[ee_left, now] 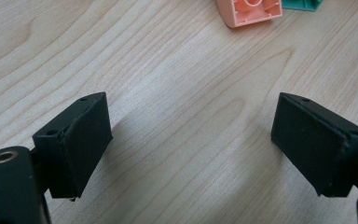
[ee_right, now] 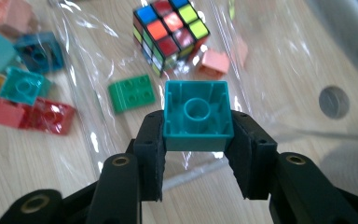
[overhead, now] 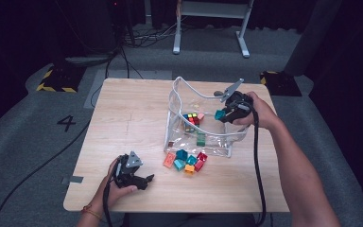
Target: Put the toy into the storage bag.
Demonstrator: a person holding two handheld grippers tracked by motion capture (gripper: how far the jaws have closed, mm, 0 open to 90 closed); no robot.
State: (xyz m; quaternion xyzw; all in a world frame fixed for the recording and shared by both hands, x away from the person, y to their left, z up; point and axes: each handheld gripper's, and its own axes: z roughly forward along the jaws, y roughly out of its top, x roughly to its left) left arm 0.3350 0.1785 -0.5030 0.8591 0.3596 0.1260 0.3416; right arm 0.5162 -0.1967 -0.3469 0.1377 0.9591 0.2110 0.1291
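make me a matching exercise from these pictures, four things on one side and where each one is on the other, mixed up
1. teal block
2. puzzle cube
3. green block
4. left gripper

A. inside the clear bag, colourful squares
B. open above bare table
C. lying flat inside the bag
D. clamped in the right gripper

Pairs: 1-D, 2-A, 3-C, 4-B

teal block (overhead: 219,114) in right tongs (overhead: 223,116)

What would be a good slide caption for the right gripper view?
Right hand-held gripper holds a teal block above the clear bag.
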